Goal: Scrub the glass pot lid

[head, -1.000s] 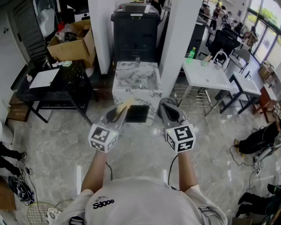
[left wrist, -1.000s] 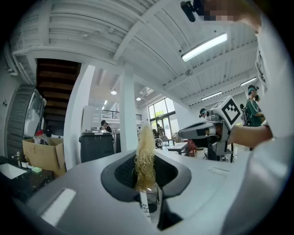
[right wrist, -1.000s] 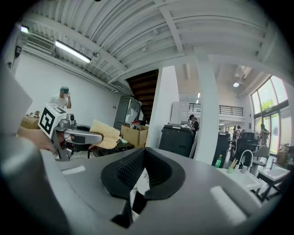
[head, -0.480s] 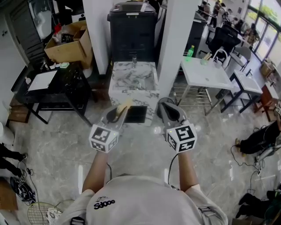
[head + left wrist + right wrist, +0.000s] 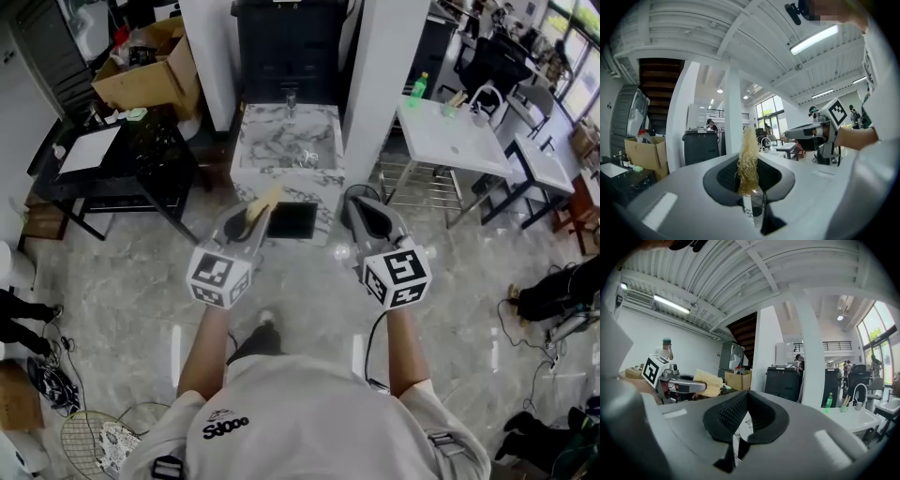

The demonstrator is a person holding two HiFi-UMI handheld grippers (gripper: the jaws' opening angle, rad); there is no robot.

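Left gripper (image 5: 246, 225): jaws clamped on a straw-yellow fibrous scrubbing pad (image 5: 748, 161), its end sticking up beyond the tips.
Right gripper (image 5: 364, 214): jaws drawn together, nothing between them.
Glass pot lid: not made out in any view (possibly in the grey-veined white marble sink (image 5: 272, 185) ahead; too small to tell).
Done: scrubber in hand.
Left: reach the lid, hold it, scrub it.
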